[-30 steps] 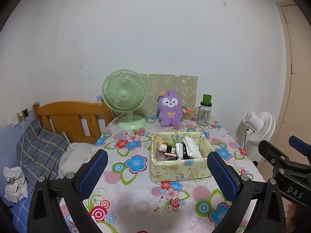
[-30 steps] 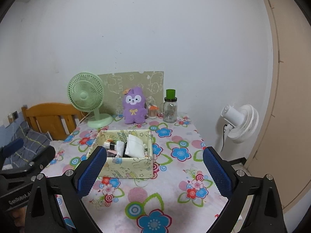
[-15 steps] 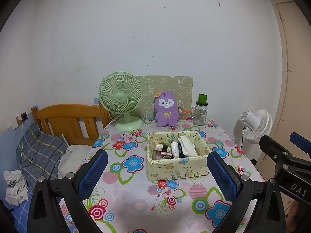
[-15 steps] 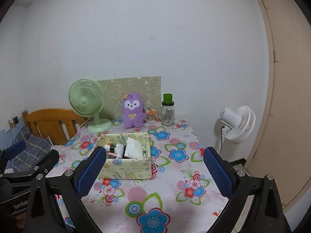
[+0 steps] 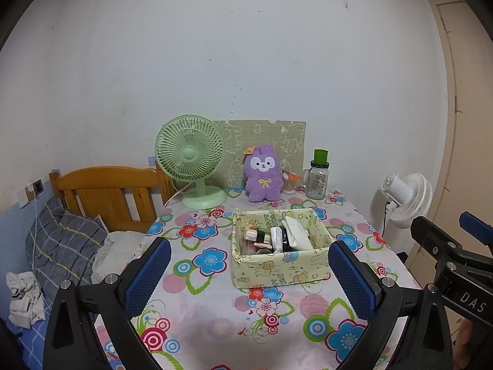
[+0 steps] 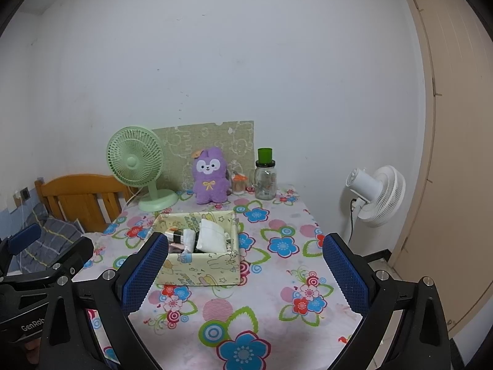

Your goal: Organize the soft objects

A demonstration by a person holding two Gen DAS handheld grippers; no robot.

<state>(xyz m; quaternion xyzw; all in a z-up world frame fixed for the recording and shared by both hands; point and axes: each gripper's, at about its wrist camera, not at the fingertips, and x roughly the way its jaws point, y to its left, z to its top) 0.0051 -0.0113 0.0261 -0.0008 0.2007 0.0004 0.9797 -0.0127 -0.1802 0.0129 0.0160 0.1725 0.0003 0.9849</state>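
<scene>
A pale yellow printed box sits mid-table holding several rolled and folded soft items, among them a white folded cloth. A purple plush toy stands upright at the table's back. My left gripper is open, held above the table's near part, short of the box, with nothing between its blue pads. My right gripper is open too, hovering near the box's front right, empty.
A green desk fan and a glass jar with a green lid stand at the back of the flowered tablecloth. A wooden headboard and bedding lie left. A white floor fan stands right, by a door.
Both grippers have drawn back and up from the table, so the box and plush look smaller and farther. Both stay open and empty.
</scene>
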